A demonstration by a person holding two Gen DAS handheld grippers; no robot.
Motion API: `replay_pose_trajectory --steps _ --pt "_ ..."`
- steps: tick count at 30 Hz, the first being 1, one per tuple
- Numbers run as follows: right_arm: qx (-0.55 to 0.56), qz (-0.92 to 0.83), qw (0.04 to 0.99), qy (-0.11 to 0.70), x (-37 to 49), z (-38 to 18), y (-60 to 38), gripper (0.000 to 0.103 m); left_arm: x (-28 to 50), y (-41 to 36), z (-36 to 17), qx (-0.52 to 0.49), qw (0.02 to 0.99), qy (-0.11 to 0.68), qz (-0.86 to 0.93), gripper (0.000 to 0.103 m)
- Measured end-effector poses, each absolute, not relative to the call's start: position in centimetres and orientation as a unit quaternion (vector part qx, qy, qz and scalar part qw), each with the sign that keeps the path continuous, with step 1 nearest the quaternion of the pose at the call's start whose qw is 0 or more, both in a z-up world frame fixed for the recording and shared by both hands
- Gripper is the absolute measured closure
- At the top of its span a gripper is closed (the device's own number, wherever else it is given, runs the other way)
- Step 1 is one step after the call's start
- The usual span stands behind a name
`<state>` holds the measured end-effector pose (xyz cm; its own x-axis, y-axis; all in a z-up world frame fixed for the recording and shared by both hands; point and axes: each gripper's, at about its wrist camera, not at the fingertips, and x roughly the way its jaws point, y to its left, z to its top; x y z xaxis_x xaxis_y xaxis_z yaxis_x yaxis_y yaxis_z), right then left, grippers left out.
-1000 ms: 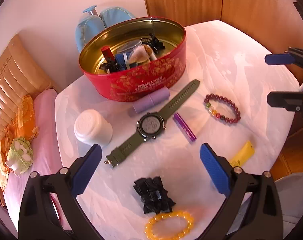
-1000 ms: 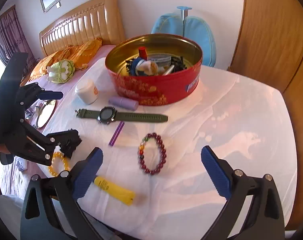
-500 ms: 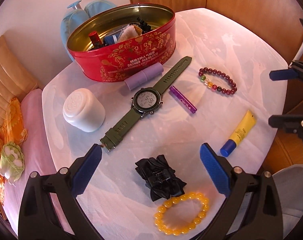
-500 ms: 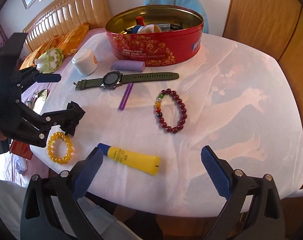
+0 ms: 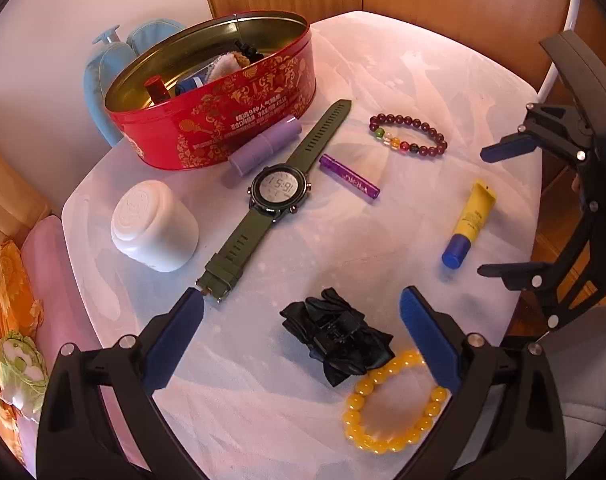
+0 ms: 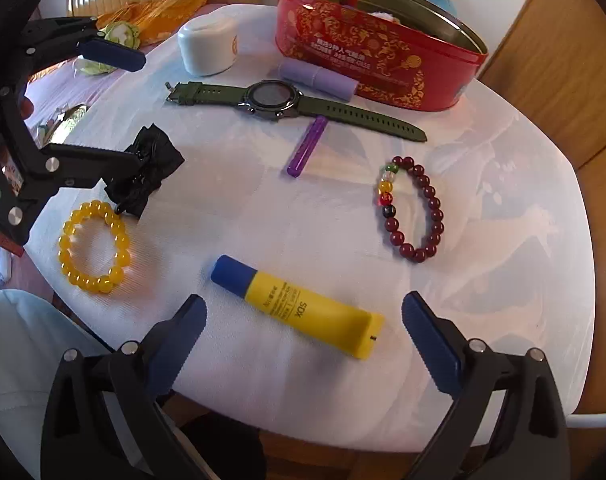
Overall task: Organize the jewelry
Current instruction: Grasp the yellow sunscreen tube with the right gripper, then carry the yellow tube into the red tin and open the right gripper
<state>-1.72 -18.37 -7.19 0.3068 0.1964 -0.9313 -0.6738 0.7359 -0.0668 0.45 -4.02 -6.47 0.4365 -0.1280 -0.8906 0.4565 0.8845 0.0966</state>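
Observation:
An open red tin (image 5: 239, 120) with small items inside stands at the back of the white-clothed table (image 5: 423, 72). In front of it lie a green watch (image 5: 279, 192), a dark red bead bracelet (image 5: 425, 127) and a yellow bead bracelet (image 5: 353, 402) next to a black hair clip (image 5: 335, 332). My left gripper (image 5: 301, 300) hangs open above the clip, holding nothing. My right gripper (image 6: 303, 304) is open over the yellow tube (image 6: 303, 308), with the dark red bracelet (image 6: 435, 216) farther ahead to its right.
A white jar (image 5: 155, 224), a lilac cylinder (image 5: 263, 146) and a thin purple tube (image 5: 349, 178) lie near the watch. A bed with orange pillows (image 5: 11, 300) is on the left, wooden doors (image 5: 443, 0) stand behind, and a blue chair (image 5: 115, 60) sits behind the tin.
Both grippers have drawn back toward the near table edge and stayed open. The yellow bracelet, the clip and the yellow tube now show in full.

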Motion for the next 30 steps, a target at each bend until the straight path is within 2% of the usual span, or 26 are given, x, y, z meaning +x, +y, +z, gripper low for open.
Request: replay_pose_trajectory --steps 2,5,7,8,9,10,17,30 --pt "-0.249 0.296 0.767 0.513 -1.7 -7.5 -18.0 0.007 0.1 -3.8 -6.7 0.16 0.83 0.506 -0.17 0.007" --pt "-0.266 0.31 0.755 0.513 -1.5 -8.2 -17.8 0.027 0.0 -3.5 -6.9 0.148 0.829 0.513 -0.163 0.007" --pt "-0.253 0.321 0.751 0.518 -1.1 -8.2 -18.0 0.035 0.1 -3.5 -6.8 0.145 0.83 0.516 -0.157 0.007" --pt "-0.241 0.336 0.744 0.524 -1.0 -8.2 -18.1 0.052 0.2 -3.5 -6.7 0.144 0.831 0.515 -0.152 0.007" --pt "-0.235 0.349 0.739 0.526 -1.0 -8.1 -18.1 0.076 0.3 -3.6 -6.6 0.142 0.832 0.515 -0.148 0.007" --pt "-0.241 0.355 0.736 0.524 -1.2 -8.0 -18.1 0.083 0.4 -3.6 -6.4 0.138 0.834 0.514 -0.144 0.007" --pt "-0.178 0.396 0.732 0.525 0.2 -6.6 -20.1 0.083 0.8 -4.4 -5.1 0.12 0.843 0.51 -0.117 0.007" --pt "-0.132 0.421 0.768 0.465 4.8 -2.3 -23.7 0.083 3.0 -6.7 -1.6 0.083 0.866 0.488 -0.072 0.007"
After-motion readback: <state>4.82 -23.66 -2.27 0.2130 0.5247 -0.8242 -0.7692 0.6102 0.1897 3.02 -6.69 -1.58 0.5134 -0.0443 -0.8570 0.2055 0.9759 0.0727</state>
